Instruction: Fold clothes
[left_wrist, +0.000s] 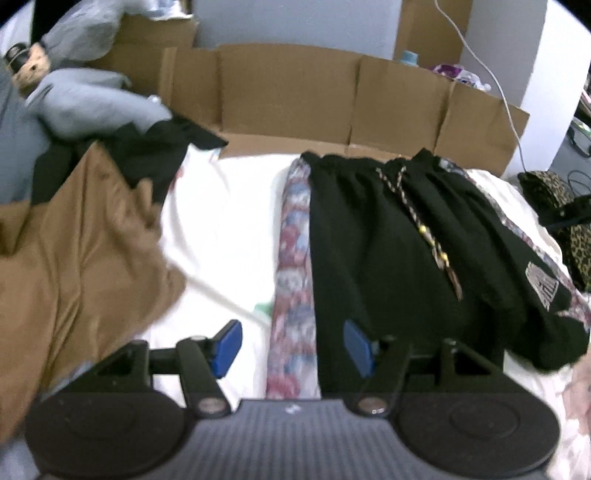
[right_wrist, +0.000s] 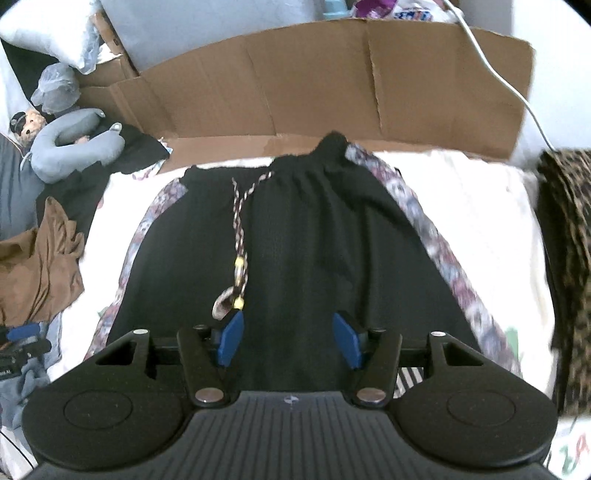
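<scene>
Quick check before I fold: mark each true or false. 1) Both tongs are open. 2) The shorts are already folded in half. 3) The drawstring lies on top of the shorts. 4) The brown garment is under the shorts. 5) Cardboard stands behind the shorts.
1) True: left tongs and right tongs are open, holding nothing.
2) False: the shorts lie spread flat.
3) True: the drawstring runs down their front.
4) False: the brown garment lies apart, to their left.
5) True: cardboard stands behind them.

You see black shorts (right_wrist: 295, 236) with patterned side stripes lying flat on the white bed, waistband towards the cardboard, braided drawstring (right_wrist: 239, 236) trailing down the front
</scene>
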